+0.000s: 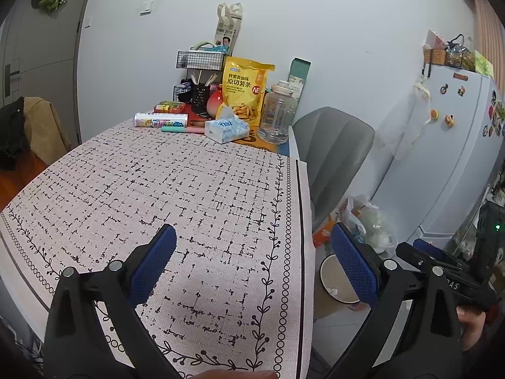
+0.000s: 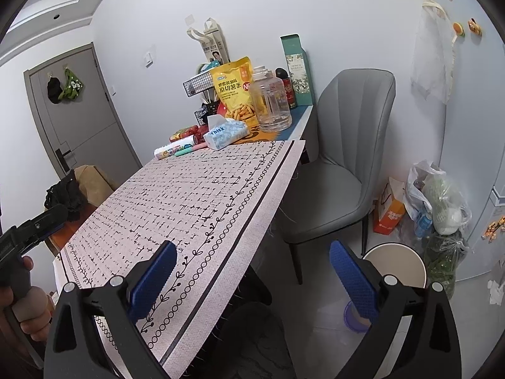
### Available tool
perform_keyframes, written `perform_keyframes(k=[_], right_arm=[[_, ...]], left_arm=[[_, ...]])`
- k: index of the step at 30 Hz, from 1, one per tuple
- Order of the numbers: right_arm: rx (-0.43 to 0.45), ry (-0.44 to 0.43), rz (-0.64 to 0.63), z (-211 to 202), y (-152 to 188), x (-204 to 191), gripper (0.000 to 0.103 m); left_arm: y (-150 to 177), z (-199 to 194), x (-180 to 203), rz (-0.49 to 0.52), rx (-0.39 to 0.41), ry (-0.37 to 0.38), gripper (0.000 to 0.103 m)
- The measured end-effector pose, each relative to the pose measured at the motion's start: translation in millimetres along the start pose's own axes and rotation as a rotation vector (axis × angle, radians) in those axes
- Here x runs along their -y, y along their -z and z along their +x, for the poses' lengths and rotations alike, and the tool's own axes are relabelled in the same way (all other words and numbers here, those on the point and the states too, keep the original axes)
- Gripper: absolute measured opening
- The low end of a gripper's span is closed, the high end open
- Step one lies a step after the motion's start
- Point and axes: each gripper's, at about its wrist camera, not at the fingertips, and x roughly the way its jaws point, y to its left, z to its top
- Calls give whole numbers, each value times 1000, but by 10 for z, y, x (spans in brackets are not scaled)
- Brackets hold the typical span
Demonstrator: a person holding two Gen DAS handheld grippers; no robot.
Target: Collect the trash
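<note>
Left hand-held gripper (image 1: 252, 265) held spread and empty over the patterned surface (image 1: 176, 189), right hand-held gripper (image 2: 252, 271) likewise spread, bin (image 2: 398, 263) seen near right on floor.

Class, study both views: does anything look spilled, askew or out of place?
Nothing spilled. The tube lies on its side by the tissue pack, and bags are heaped on the floor beside the bin.

White walls, grey door (image 2: 79, 110), grey chair (image 2: 341, 164) beside patterned table (image 2: 195, 195), fridge (image 1: 448, 145)
</note>
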Motion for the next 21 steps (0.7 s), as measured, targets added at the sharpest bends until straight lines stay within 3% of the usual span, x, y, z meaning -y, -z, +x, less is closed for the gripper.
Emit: perform_keyframes(k=[21], right_arm=[[-2,-2,-1,-5,22,-40,95]], left_arm=[[23,14,11,1,-10,-15,97]])
